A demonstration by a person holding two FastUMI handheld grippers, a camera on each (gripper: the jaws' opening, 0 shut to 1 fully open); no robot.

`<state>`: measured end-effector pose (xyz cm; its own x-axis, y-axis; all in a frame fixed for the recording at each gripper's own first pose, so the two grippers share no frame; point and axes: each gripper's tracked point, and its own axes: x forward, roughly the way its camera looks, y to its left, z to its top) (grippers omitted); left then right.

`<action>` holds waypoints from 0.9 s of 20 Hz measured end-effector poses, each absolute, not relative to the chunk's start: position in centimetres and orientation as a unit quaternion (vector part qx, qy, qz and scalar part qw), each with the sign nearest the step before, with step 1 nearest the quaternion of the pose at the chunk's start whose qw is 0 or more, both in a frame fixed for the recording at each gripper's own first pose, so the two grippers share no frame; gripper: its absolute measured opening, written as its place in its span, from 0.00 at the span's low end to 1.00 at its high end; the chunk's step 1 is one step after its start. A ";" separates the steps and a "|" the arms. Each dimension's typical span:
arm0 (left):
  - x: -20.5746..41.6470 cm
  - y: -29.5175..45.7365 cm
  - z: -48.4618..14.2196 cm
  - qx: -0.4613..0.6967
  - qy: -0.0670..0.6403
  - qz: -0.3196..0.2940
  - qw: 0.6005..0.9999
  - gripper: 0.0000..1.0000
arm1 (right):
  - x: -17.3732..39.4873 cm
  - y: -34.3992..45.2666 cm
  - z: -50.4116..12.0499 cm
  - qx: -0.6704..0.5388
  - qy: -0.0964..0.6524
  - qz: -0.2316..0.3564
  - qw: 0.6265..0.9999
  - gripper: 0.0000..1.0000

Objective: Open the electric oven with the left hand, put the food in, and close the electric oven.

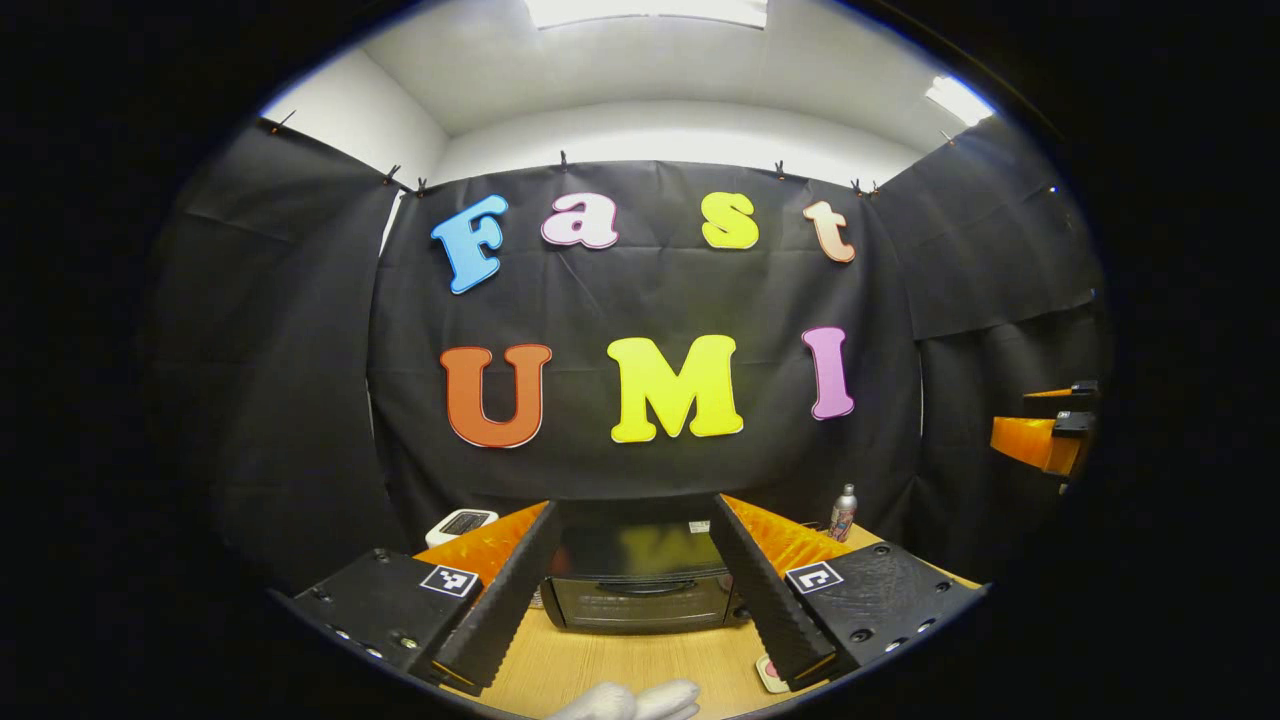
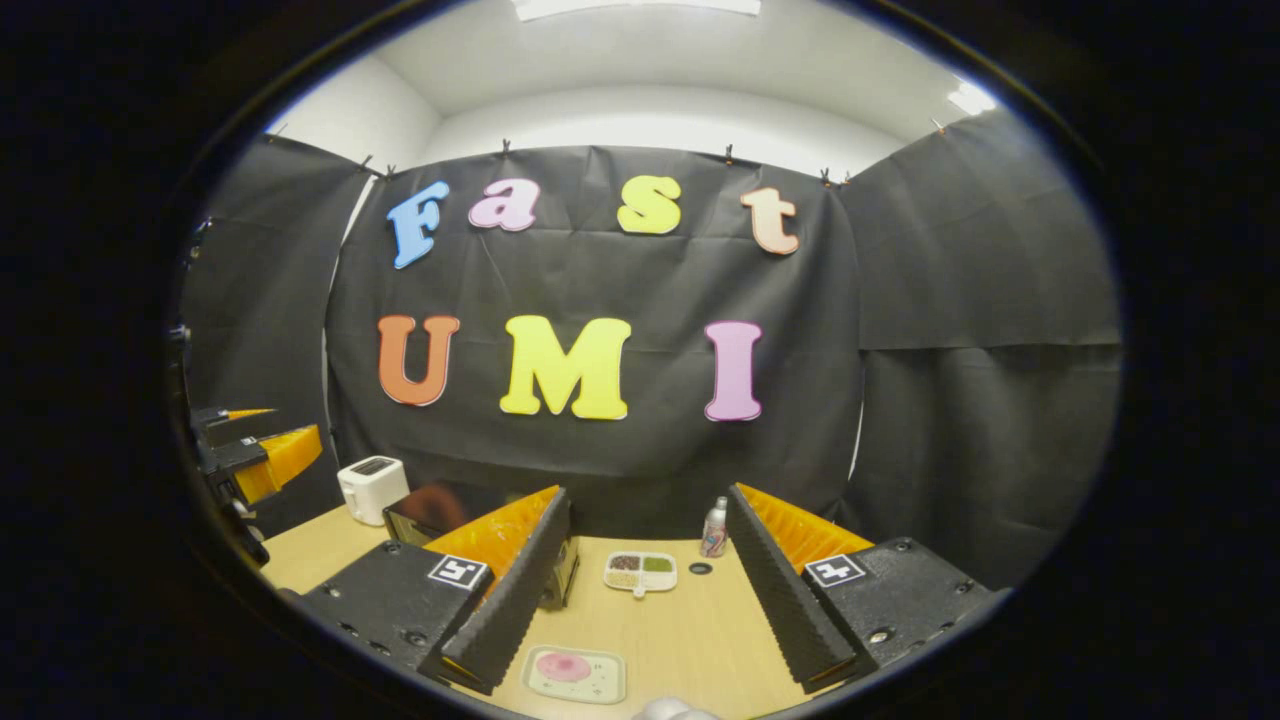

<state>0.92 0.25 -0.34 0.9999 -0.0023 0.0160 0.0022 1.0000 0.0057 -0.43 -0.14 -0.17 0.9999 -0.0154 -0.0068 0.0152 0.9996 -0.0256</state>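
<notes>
The black electric oven [image 1: 640, 590] stands on the wooden table straight ahead of my left gripper [image 1: 635, 505], its door shut and its handle across the top of the glass. The left gripper is open and empty, with the oven framed between its fingers but farther off. In the right gripper view the oven [image 2: 420, 515] is partly hidden behind one finger. A pale tray with a pink round food [image 2: 575, 672] lies on the table just below my right gripper [image 2: 647, 495], which is open and empty. A corner of that tray [image 1: 770, 675] shows beside the left gripper's finger.
A white toaster [image 2: 372, 488] stands left of the oven. A divided dish of grains [image 2: 640, 572], a small dark ring [image 2: 700, 568] and a bottle [image 2: 714, 528] sit toward the back of the table [image 2: 700, 640]. Something white and soft [image 1: 630, 700] lies at the near edge.
</notes>
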 end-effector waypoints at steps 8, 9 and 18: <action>3.6 -0.5 -2.1 0.001 -0.004 -0.010 1.000 0.96 | -0.8 -1.2 -0.4 -0.017 0.013 -0.020 1.000 0.96; 4.2 -0.8 -2.5 0.006 -0.003 -0.011 1.000 0.96 | -0.9 -1.4 -0.5 -0.016 0.015 -0.023 1.000 0.96; 11.0 -2.3 -9.2 0.001 0.044 -0.026 0.999 0.96 | -1.4 -2.8 -1.4 -0.011 0.040 -0.043 0.998 0.96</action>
